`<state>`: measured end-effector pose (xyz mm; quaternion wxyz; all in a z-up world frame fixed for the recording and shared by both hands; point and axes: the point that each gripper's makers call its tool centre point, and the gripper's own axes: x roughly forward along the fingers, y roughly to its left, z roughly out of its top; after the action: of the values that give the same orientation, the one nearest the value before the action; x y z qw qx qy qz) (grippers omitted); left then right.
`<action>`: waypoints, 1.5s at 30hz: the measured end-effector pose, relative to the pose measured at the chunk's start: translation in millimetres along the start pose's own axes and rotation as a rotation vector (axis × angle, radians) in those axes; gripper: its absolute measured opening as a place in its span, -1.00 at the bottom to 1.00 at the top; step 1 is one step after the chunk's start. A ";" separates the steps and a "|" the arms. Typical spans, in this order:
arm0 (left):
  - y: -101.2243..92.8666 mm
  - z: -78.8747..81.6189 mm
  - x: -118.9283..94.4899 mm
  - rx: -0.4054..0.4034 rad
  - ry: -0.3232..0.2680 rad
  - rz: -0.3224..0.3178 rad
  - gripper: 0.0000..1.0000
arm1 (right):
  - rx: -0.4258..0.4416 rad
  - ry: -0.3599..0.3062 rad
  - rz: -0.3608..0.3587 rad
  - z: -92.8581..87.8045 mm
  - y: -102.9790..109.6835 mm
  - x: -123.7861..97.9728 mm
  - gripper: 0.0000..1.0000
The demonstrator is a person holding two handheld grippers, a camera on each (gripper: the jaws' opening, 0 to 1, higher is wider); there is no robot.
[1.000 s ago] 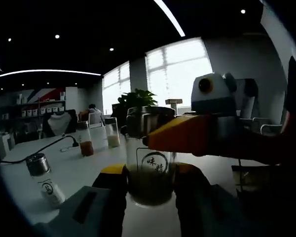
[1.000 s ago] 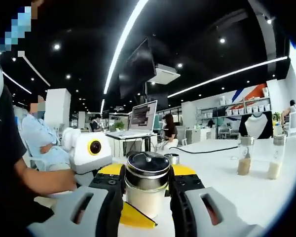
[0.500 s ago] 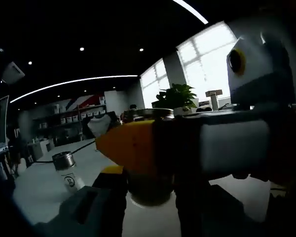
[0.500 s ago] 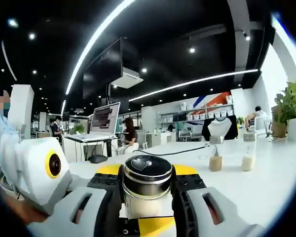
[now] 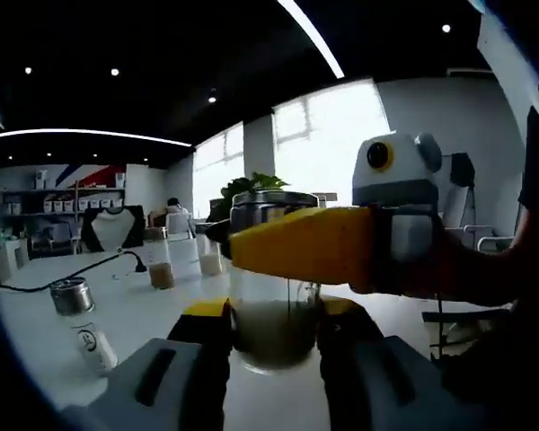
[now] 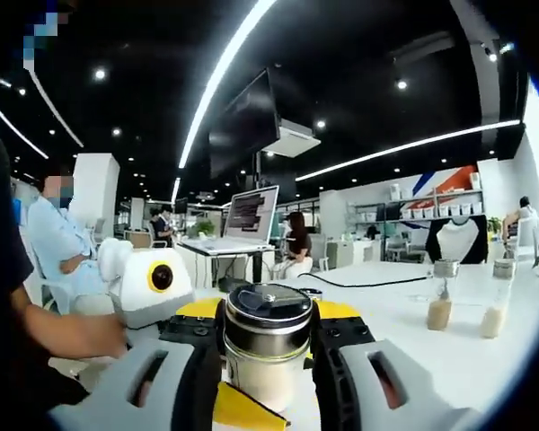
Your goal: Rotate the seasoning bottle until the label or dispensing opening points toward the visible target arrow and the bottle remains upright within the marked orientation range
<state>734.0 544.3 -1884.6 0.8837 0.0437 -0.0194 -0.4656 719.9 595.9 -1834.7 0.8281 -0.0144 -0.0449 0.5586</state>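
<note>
The seasoning bottle [image 6: 268,350], a clear glass jar with a shiny metal lid, stands upright on the white table [image 6: 413,341]. The right gripper [image 6: 268,359] clenches it under the lid, the left gripper [image 5: 274,337] at its base. The left gripper view shows pale-green powder inside; the right gripper view, the lid's round top.

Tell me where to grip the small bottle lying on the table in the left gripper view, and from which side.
Grip the small bottle across its clear body, just below the metal cap, coming down from above. It lies tipped on the white table, so its round sides face up and a sideways approach would likely roll it.
</note>
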 end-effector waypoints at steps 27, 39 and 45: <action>33.4 -16.6 0.9 -0.023 0.045 0.204 -0.24 | -0.033 0.100 -0.258 -24.6 -22.3 15.1 -0.33; 36.1 -19.9 -3.0 0.091 0.120 0.146 -0.24 | 0.018 0.115 -0.215 -25.4 -20.9 15.5 -0.35; 41.3 -17.6 -2.6 0.018 0.077 0.163 -0.08 | 0.070 0.068 -0.238 -18.9 -33.2 20.5 -0.37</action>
<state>767.8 570.7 -1898.1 0.9183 0.0677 0.0070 -0.3899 759.8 602.9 -1849.9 0.8895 0.0010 0.0014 0.4569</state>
